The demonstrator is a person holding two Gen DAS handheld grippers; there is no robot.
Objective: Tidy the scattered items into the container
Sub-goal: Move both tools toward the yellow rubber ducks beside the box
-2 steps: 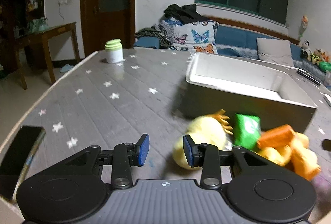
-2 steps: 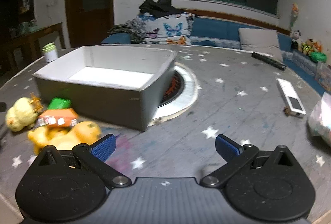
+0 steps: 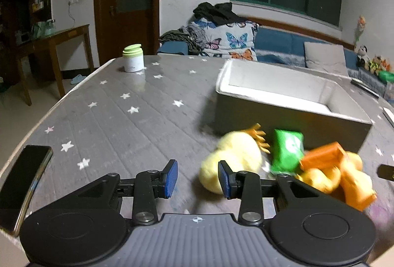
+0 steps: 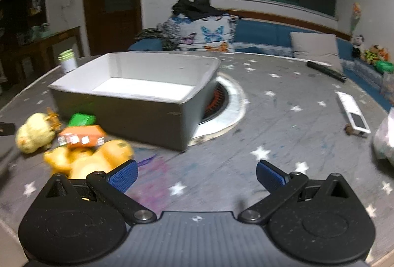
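the grey storage box (image 4: pixel 138 94) sits in the middle left of the right wrist view, and what shows of its white floor is bare. the scattered things lie in a heap on the table just outside its near wall, at the lower left of that view: a yellow plush duck (image 4: pixel 34 136), a green packet (image 4: pixel 81 120), an orange carton (image 4: pixel 82 137) and an orange-yellow soft toy (image 4: pixel 98 158), the carton resting on the toy.

the left gripper (image 3: pixel 197 174) is part open and holds nothing; its right pad is right at the duck (image 3: pixel 231 158), with the plush off to the right of the gap. the right gripper (image 4: pixel 195 174) is spread wide and empty, its left pad near the soft toy.

to take the duck well, i judge the left claw should shift right so the body sits between the pads, close on the thick middle, then lift clear of the box wall before letting go.

around them: a phone (image 3: pixel 22 183) at the lower left table edge, a green-lidded jar (image 3: pixel 133 58), a white remote (image 4: pixel 353 115), a black remote (image 4: pixel 326 71) and a round grill inset (image 4: pixel 221 104) partly under the box. the packet leans close to the duck and may drag along.
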